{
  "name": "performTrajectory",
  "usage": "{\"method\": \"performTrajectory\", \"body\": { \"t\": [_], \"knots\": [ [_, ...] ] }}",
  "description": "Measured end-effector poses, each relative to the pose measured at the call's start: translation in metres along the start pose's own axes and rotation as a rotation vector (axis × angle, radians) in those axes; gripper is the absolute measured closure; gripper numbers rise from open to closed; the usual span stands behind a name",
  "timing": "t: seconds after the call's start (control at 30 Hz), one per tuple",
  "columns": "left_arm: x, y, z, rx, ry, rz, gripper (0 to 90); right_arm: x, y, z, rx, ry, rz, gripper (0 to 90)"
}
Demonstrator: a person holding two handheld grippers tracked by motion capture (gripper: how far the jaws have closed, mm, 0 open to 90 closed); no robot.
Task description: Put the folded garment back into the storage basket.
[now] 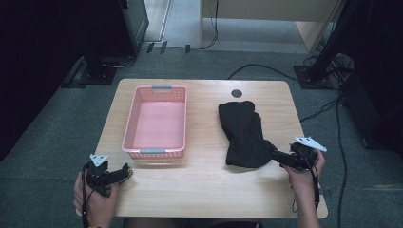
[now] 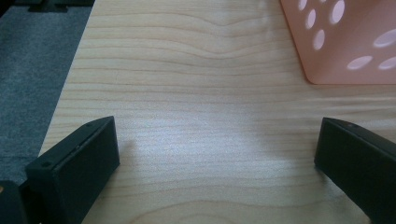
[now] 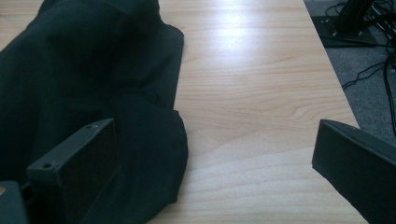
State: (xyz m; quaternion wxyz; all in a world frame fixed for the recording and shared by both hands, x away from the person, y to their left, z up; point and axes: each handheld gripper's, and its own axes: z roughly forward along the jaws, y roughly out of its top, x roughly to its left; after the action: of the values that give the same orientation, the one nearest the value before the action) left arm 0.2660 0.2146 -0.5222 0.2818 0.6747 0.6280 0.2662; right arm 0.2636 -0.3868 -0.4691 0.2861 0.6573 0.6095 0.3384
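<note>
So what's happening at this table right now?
A person sits at a wooden table with a gripper in each hand. The right gripper is at the near corner of a crumpled black cloth, jaws wide open, one jaw over the fabric; nothing is gripped yet. The left gripper rests open near the table's left front edge, close to an empty pink basket. The cloth lies on the table, right of the basket.

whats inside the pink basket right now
The pink basket looks empty: its bare pink floor shows in the high view. The strip of floor just behind its near wall is hidden. The black cloth lies apart on the table.
</note>
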Motion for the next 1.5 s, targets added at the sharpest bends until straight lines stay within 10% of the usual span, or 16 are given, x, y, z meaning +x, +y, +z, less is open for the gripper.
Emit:
{"method": "performTrajectory", "body": {
  "t": [1.5],
  "knots": [
    [0.000, 0.000, 0.000, 0.000, 0.000, 0.000, 0.0, 0.055, 0.032, 0.027, -0.034, 0.090, -0.060, 0.5]
  ]
}}
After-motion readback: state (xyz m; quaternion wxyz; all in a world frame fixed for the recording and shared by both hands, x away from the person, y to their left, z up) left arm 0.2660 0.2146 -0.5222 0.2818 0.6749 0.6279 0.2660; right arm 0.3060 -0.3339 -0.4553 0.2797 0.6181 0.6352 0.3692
